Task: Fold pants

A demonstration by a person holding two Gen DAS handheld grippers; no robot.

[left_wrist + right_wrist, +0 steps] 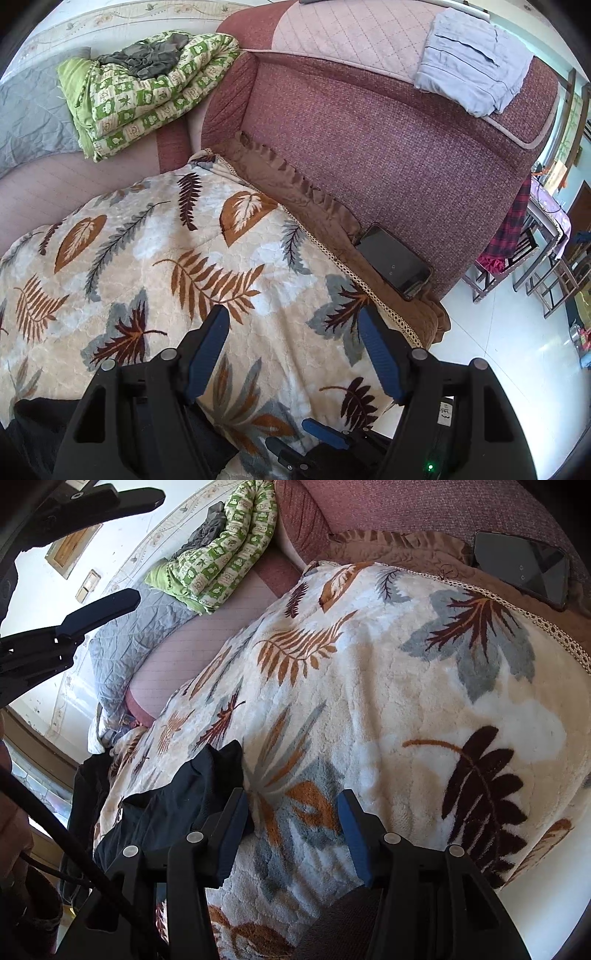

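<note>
Black pants (173, 797) lie bunched on the leaf-patterned blanket (369, 686), at the lower left of the right wrist view. A dark corner of them shows at the lower left of the left wrist view (33, 417). My right gripper (293, 805) is open and empty, low over the blanket, its left finger (234, 819) beside the pants' edge. My left gripper (293, 325) is open and empty above the blanket (147, 258). The left gripper's fingers (99, 609) also show at the upper left of the right wrist view.
A black phone (393, 262) leans against the red sofa back (369, 147). A folded green quilt (147, 92) lies at the back left. A grey garment (476, 62) is draped over the sofa top. Chairs (546, 266) stand on the white floor at right.
</note>
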